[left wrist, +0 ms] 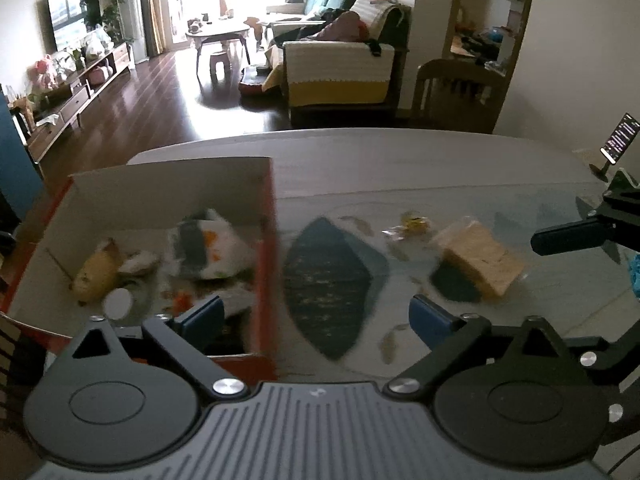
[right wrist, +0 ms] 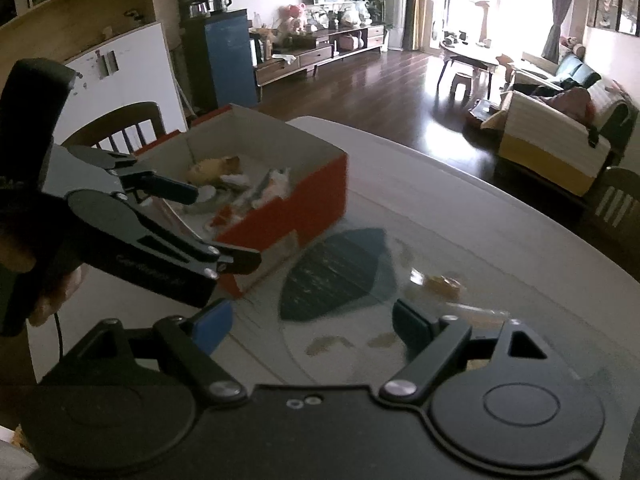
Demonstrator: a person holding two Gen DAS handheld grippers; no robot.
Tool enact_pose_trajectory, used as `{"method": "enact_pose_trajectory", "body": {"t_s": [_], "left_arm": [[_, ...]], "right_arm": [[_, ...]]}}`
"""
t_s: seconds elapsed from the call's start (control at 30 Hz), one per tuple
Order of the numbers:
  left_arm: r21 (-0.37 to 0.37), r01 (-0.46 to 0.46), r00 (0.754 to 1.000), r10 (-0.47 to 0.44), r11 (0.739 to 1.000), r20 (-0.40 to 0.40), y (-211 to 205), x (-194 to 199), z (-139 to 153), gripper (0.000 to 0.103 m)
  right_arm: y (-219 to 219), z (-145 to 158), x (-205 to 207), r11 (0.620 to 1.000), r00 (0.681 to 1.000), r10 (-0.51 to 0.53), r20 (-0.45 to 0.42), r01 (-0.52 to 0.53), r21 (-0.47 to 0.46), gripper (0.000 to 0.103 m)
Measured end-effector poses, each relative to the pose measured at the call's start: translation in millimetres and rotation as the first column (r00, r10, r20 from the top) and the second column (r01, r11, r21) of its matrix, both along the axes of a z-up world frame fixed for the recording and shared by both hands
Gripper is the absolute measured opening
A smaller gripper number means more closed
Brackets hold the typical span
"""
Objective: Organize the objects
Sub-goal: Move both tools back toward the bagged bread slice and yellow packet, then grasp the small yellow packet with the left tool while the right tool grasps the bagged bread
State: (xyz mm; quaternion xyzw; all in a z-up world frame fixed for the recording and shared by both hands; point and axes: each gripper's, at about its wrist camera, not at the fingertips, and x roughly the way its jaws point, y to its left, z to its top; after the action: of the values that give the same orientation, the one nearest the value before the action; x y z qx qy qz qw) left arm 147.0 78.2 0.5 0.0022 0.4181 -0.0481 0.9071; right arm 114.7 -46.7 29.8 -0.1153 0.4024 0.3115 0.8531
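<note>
A red cardboard box (left wrist: pixel 266 264) with a white inside stands at the table's left and holds a yellow soft toy (left wrist: pixel 94 276), a white and orange packet (left wrist: pixel 212 248) and small bits. My left gripper (left wrist: pixel 316 320) is open and holds nothing; its jaws straddle the box's right wall. On the mat to the right lie a wrapped bread slice (left wrist: pixel 480 260) and a small yellow candy (left wrist: pixel 414 224). My right gripper (right wrist: pixel 312 328) is open above the teal leaf print, with nothing between its fingers. The right wrist view shows the box (right wrist: pixel 320 184), the candy (right wrist: pixel 440 284) and the left gripper (right wrist: pixel 226 226), held by a hand.
The pale table (left wrist: pixel 400 160) ends in a curved far edge. A phone on a stand (left wrist: pixel 620 138) is at the far right. Wooden chairs (left wrist: pixel 452 80) (right wrist: pixel 120 128) stand behind the table. One finger of the right gripper (left wrist: pixel 568 236) reaches in from the right.
</note>
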Motion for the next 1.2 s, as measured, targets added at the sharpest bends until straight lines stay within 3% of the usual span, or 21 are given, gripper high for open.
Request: {"method": "enact_pose_trajectory", "body": {"t_s": [0.3,0.43,0.57,0.73,0.97,1.2], "left_arm": [[0.037,-0.005,0.999,0.003,0.999,0.039,-53,2,-10,0.102],[0.063,0.033,0.996,-0.037,0.997,0.077,-72,4,-12,0.102],[0.063,0.097,0.994,-0.100,0.993,0.039,-88,20,-18,0.102],[0.059,0.109,0.994,-0.109,0.992,-0.017,-94,52,-36,0.102],[0.161,0.158,0.987,-0.154,0.974,-0.034,-102,100,-66,0.102],[0.199,0.204,0.978,-0.194,0.958,-0.071,-104,144,-98,0.102]], "right_arm": [[-52,-14,3,0.999,0.999,-0.044,-0.005,0.044,-0.011,0.088],[-76,-25,11,0.997,0.997,-0.073,-0.019,0.072,-0.028,0.088],[-92,-37,21,0.994,0.994,-0.103,-0.035,0.102,-0.039,0.088],[-104,-53,35,0.988,0.990,-0.135,-0.033,0.132,-0.075,0.088],[-109,-77,62,0.979,0.984,-0.168,-0.053,0.161,-0.121,0.088],[-106,-100,86,0.973,0.976,-0.200,-0.091,0.186,-0.138,0.088]]}}
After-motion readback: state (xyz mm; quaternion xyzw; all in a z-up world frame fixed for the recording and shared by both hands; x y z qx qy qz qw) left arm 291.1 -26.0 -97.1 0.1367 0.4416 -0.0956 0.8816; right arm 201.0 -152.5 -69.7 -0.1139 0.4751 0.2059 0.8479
